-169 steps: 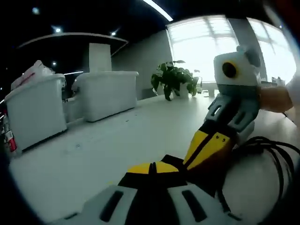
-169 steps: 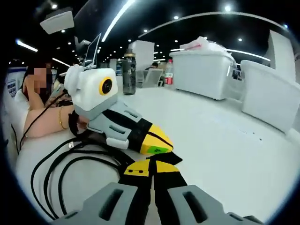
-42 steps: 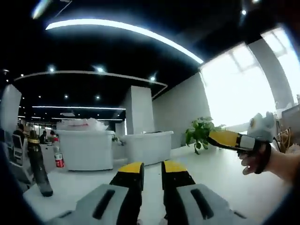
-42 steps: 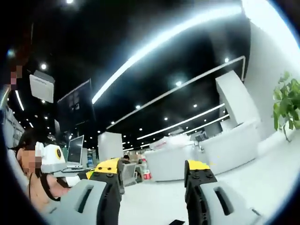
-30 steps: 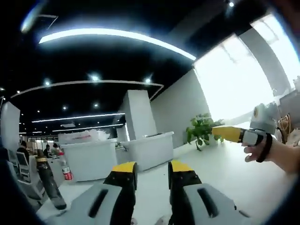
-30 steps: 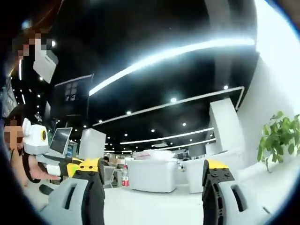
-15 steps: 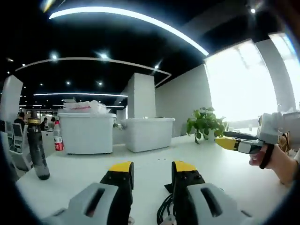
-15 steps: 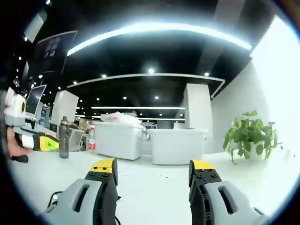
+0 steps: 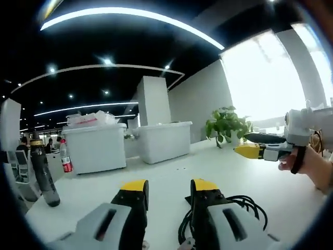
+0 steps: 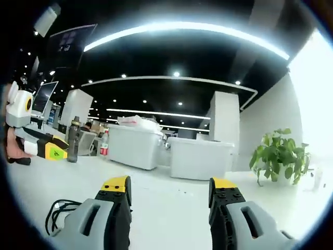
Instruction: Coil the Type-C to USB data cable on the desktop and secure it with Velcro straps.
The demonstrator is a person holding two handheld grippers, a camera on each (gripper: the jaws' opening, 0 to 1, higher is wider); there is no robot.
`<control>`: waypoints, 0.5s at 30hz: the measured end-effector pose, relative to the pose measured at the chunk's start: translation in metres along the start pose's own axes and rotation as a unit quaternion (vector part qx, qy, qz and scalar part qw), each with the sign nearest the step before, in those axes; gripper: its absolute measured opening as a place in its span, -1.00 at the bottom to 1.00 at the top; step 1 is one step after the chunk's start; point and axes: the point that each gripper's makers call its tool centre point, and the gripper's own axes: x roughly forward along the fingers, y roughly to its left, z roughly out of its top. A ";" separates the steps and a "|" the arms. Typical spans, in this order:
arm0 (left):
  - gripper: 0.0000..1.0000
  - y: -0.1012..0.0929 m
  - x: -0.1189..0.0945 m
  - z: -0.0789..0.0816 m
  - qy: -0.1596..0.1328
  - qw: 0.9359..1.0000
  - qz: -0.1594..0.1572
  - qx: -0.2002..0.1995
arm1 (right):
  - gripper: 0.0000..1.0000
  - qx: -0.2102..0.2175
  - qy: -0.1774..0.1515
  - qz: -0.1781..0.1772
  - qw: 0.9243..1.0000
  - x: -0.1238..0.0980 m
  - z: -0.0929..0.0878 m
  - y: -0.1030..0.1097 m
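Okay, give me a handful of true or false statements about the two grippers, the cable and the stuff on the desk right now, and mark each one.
1. The left gripper has its jaws apart and holds nothing. True.
2. The black cable is clamped in the right gripper. False: it lies loose on the white desk, and that gripper is open.
3. A potted plant stands on the desk. True.
4. The dark bottle lies on its side. False: it stands upright.
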 end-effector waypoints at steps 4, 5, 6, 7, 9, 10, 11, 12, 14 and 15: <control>-0.32 0.002 0.002 -0.002 0.004 1.000 0.003 0.003 | 0.17 0.003 0.002 0.005 1.000 -0.004 -0.001 0.001; -0.32 0.003 0.002 -0.003 0.006 1.000 0.005 0.005 | 0.17 0.003 0.003 0.006 1.000 -0.004 -0.002 0.002; -0.32 0.004 0.002 -0.004 0.008 1.000 0.007 0.007 | 0.17 0.002 0.005 0.007 1.000 -0.005 -0.003 0.003; -0.32 0.005 0.001 -0.004 0.009 1.000 0.009 0.007 | 0.17 0.000 0.008 0.009 1.000 -0.005 -0.004 0.003; -0.32 0.006 0.001 -0.004 0.010 1.000 0.011 0.009 | 0.17 -0.004 0.014 0.014 1.000 -0.006 -0.006 0.006; -0.32 0.007 0.001 -0.004 0.010 1.000 0.012 0.009 | 0.17 -0.005 0.015 0.017 1.000 -0.007 -0.006 0.008; -0.32 0.007 0.002 -0.004 0.011 1.000 0.012 0.009 | 0.17 -0.007 0.016 0.020 1.000 -0.007 -0.006 0.010; -0.32 0.007 0.002 -0.004 0.011 1.000 0.012 0.008 | 0.17 -0.007 0.015 0.021 1.000 -0.007 -0.006 0.010; -0.32 0.008 0.002 -0.002 0.011 1.000 0.012 0.009 | 0.17 -0.007 0.012 0.022 1.000 -0.008 -0.004 0.011; -0.32 0.008 0.002 -0.002 0.010 1.000 0.013 0.009 | 0.17 -0.007 0.011 0.022 1.000 -0.008 -0.003 0.011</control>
